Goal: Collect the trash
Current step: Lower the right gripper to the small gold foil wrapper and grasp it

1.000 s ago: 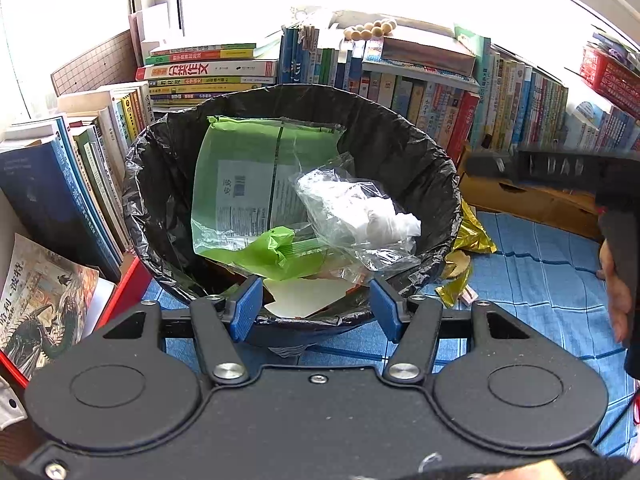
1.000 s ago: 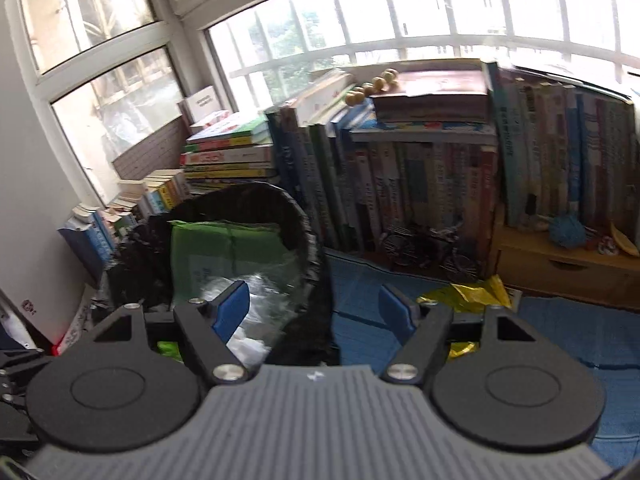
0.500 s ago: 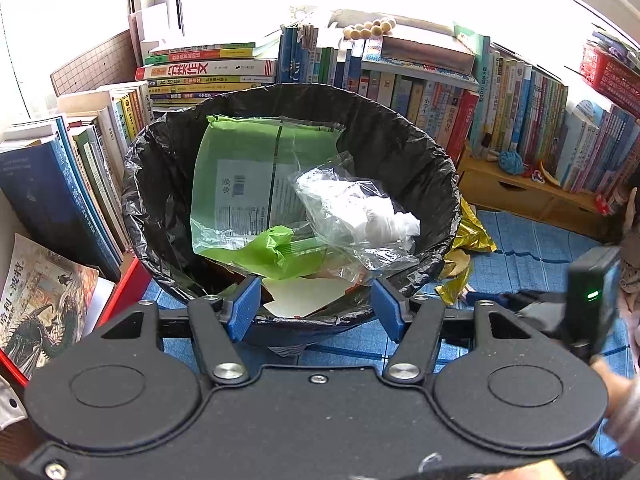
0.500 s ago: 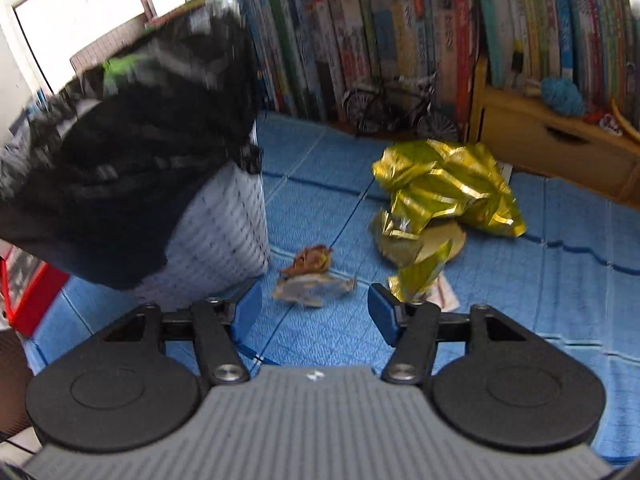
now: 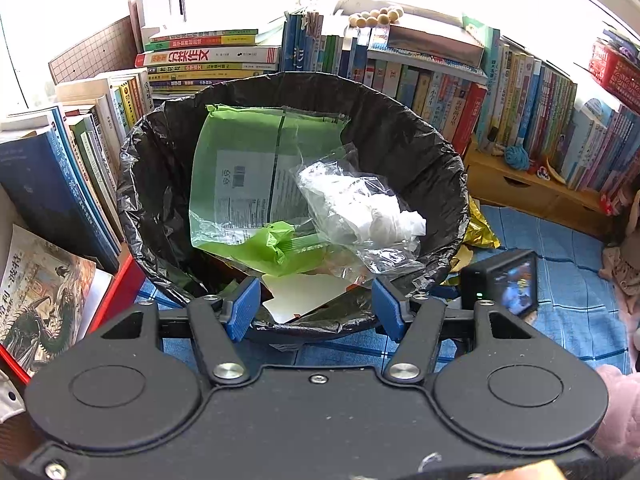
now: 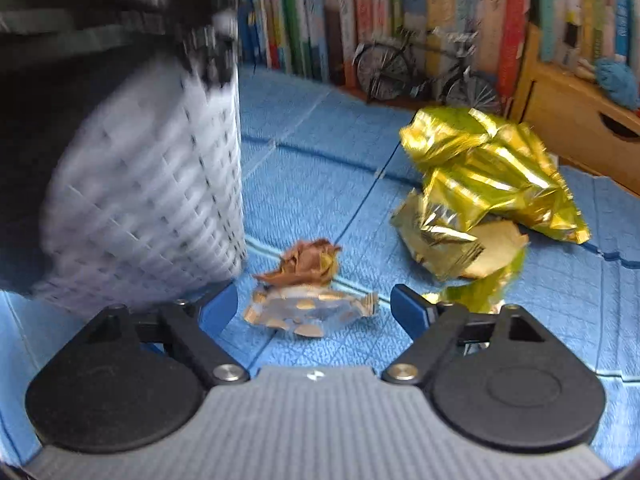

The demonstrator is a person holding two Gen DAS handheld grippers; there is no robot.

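While the left gripper (image 5: pixel 316 310) hangs part-open and empty over one black-lined bin (image 5: pixel 436 152) holding a green bag (image 5: pixel 240 168) and a clear bag (image 5: pixel 352 208), the right gripper's (image 6: pixel 314 308) jaws are opening around one crumpled brown-and-silver wrapper (image 6: pixel 308 300) on the blue mat (image 6: pixel 320 168), untouched; one gold foil wrapper (image 6: pixel 484 176) lies nearby.

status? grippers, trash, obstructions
Left gripper open, empty, at bin rim. Right gripper opening over crumpled brown wrapper on floor. Gold foil beside it; nothing blocking.
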